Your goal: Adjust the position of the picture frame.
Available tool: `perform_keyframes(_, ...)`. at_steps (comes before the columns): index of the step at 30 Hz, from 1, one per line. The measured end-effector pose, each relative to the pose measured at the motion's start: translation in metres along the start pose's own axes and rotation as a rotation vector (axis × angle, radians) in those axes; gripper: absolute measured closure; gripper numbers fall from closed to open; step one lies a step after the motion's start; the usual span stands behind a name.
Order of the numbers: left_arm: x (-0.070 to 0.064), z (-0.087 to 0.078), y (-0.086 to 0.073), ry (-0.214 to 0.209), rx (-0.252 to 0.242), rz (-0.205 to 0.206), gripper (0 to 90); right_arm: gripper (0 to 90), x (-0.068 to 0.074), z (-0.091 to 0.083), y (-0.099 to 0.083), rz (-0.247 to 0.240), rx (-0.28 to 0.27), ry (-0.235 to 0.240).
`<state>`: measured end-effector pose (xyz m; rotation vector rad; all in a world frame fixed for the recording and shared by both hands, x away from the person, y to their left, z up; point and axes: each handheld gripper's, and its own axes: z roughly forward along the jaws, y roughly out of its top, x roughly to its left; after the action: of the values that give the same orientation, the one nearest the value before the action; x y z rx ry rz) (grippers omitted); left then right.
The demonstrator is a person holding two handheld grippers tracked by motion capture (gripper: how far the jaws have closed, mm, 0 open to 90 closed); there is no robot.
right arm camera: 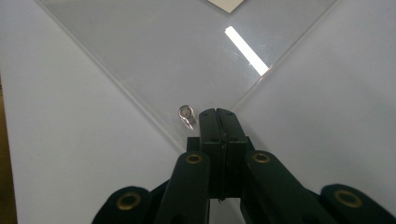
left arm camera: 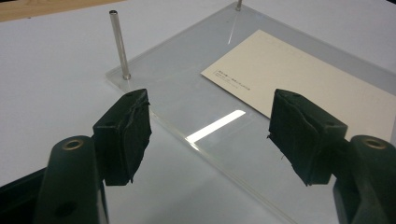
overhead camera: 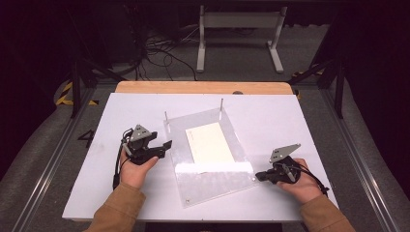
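White tabletop (overhead camera: 270, 116) carries a clear square acrylic plate (overhead camera: 212, 179) between both tools; left gripper (left arm camera: 210, 135) gapes wide, empty, plate edge and cream card (left arm camera: 308, 79) just ahead; right gripper (right arm camera: 219, 116) is pressed closed at plate's corner, beside a short metal pin (right arm camera: 186, 113).

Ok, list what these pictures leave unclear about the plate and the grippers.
- Print on the card: too small to read in the left gripper view.
- Right gripper on the plate corner: jaws closed, but they cover the edge, so a grip is unclear.
- Card, right gripper view: cut off by the top edge.
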<state>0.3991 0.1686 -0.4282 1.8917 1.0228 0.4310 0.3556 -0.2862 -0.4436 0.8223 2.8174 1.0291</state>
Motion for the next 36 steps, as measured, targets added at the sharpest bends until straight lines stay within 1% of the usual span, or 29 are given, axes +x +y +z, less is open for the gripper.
perform_keyframes(3, 0.000, -0.001, 0.000, -0.003, -0.001, -0.001, 29.8, 89.5, 0.003, 0.002, 0.003, -0.029, 0.012, -0.012)
perform_keyframes(5, 0.000, -0.003, -0.001, -0.003, 0.002, 0.003, 29.8, 89.3, 0.003, 0.000, 0.006, -0.033, 0.024, -0.008)
perform_keyframes(8, 0.000, -0.005, -0.002, -0.003, 0.004, 0.009, 29.7, 85.9, 0.011, -0.007, 0.014, -0.074, 0.017, -0.004)
perform_keyframes(10, 0.000, -0.005, -0.003, -0.003, 0.004, 0.008, 29.7, 83.3, 0.018, -0.010, 0.021, -0.107, 0.032, -0.004)
perform_keyframes(13, 0.000, -0.006, -0.004, -0.003, 0.005, 0.000, 29.6, 79.4, 0.024, -0.008, 0.028, -0.134, 0.073, -0.003)
perform_keyframes(16, 0.001, -0.007, -0.004, 0.002, 0.001, 0.002, 29.7, 76.5, 0.026, -0.003, 0.032, -0.153, 0.096, -0.009)
perform_keyframes(18, 0.001, -0.008, -0.004, 0.004, -0.001, 0.002, 29.6, 76.0, 0.026, -0.002, 0.033, -0.158, 0.103, -0.015)
perform_keyframes(21, 0.002, -0.008, -0.006, 0.007, 0.004, 0.001, 29.6, 74.8, 0.024, 0.004, 0.035, -0.168, 0.133, -0.021)
perform_keyframes(26, 0.004, -0.008, -0.008, 0.008, 0.009, -0.005, 29.6, 74.6, 0.022, 0.008, 0.036, -0.181, 0.157, -0.017)
perform_keyframes(27, 0.005, -0.008, -0.009, 0.013, 0.010, -0.007, 29.6, 74.9, 0.022, 0.009, 0.036, -0.182, 0.154, -0.016)
perform_keyframes(30, 0.005, -0.009, -0.010, 0.016, 0.008, -0.005, 29.5, 82.2, 0.023, 0.010, 0.037, -0.209, 0.151, -0.012)
perform_keyframes(36, 0.006, -0.010, -0.011, 0.020, 0.010, -0.008, 29.2, 82.9, 0.023, 0.010, 0.035, -0.232, 0.142, -0.017)
